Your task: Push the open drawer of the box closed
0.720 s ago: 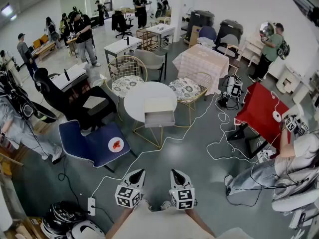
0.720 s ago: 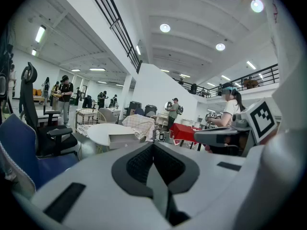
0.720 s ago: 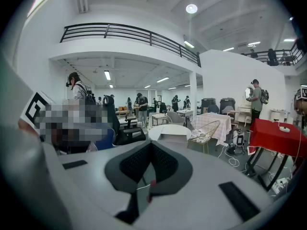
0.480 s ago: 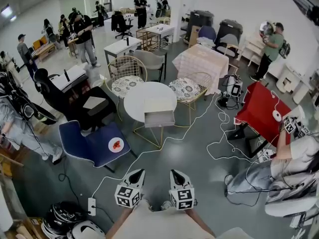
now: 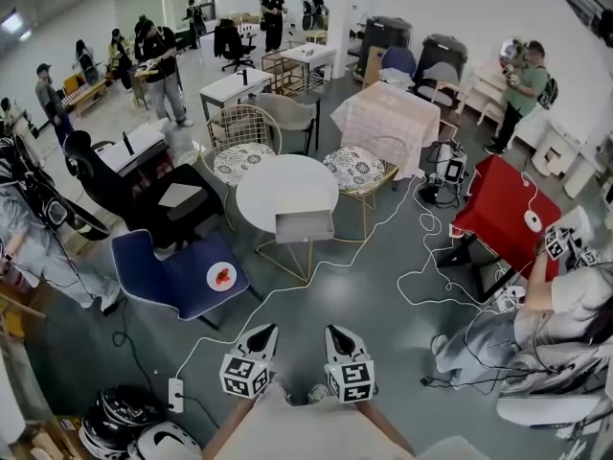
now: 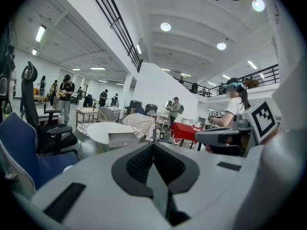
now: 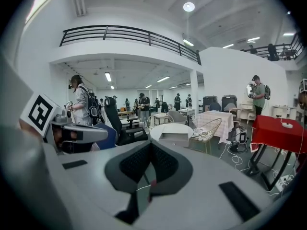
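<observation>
left gripper [image 5: 263,335]: jaws pressed together, nothing in them
right gripper [image 5: 338,334]: same deal, closed tight and empty
drawer [image 5: 305,226]: sticking out of the box [image 5: 303,199] at the round white table's [image 5: 261,188] 6 o'clock edge
where: 12 o'clock of both grippers, well apart

Bright, even light fills the hall around the round white table [image 5: 287,192], falling from ceiling strip lights [image 5: 14,19] and round ceiling lamps [image 6: 165,27] high above it. The lamps burn out to white glare. Shadows beneath the table are soft and pale. The head view bows outward far from the table, bending walls at the edges. Both gripper views sit inside a black circular border; the box [image 7: 174,139] on the table looks fairly sharp, the grey foreground before it soft.
</observation>
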`<action>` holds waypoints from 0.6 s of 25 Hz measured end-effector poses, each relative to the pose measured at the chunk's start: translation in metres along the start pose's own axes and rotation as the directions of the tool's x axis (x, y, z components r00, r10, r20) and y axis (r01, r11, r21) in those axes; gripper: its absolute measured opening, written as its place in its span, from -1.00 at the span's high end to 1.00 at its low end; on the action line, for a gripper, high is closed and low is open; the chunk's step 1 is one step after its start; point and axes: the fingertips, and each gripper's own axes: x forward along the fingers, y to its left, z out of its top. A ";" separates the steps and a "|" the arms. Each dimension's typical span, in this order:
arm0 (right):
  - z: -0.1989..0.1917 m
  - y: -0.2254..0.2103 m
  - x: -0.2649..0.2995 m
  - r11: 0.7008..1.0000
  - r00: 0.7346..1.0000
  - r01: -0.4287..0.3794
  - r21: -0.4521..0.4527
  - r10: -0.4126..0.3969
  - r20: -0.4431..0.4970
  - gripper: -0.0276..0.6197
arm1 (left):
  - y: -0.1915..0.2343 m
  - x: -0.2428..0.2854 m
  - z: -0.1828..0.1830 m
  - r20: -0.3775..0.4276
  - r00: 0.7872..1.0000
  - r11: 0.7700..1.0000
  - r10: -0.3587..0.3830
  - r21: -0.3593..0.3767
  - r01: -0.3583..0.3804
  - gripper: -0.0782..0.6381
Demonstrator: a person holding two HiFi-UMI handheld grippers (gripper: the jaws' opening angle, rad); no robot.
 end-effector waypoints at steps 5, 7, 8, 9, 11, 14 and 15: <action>-0.003 -0.010 -0.002 1.000 1.000 -0.011 -0.002 0.011 0.003 0.87 | -0.007 0.007 -0.003 -0.004 1.000 1.000 0.011 -0.008 -0.011 0.75; -0.004 -0.014 -0.002 1.000 1.000 -0.019 -0.003 0.019 0.004 0.87 | -0.009 0.011 -0.003 -0.001 1.000 1.000 0.016 -0.015 -0.016 0.75; -0.004 -0.017 -0.002 1.000 1.000 -0.022 -0.006 0.022 0.002 0.87 | -0.011 0.013 -0.002 -0.001 1.000 1.000 0.020 -0.015 -0.020 0.75; -0.004 -0.020 -0.002 1.000 1.000 -0.026 -0.009 0.026 0.000 0.87 | -0.013 0.016 -0.002 -0.002 1.000 1.000 0.023 -0.015 -0.023 0.75; -0.006 -0.027 -0.004 0.999 0.999 -0.038 -0.009 0.038 -0.005 0.87 | -0.018 0.021 -0.002 -0.003 0.999 0.999 0.032 -0.016 -0.032 0.75; -0.009 -0.036 -0.006 0.998 0.998 -0.057 -0.012 0.057 -0.007 0.87 | -0.024 0.026 -0.004 -0.002 0.999 0.998 0.051 -0.020 -0.051 0.75; -0.010 -0.039 -0.007 0.998 0.998 -0.062 -0.015 0.062 -0.007 0.87 | -0.025 0.028 -0.005 -0.001 0.998 0.998 0.056 -0.020 -0.056 0.75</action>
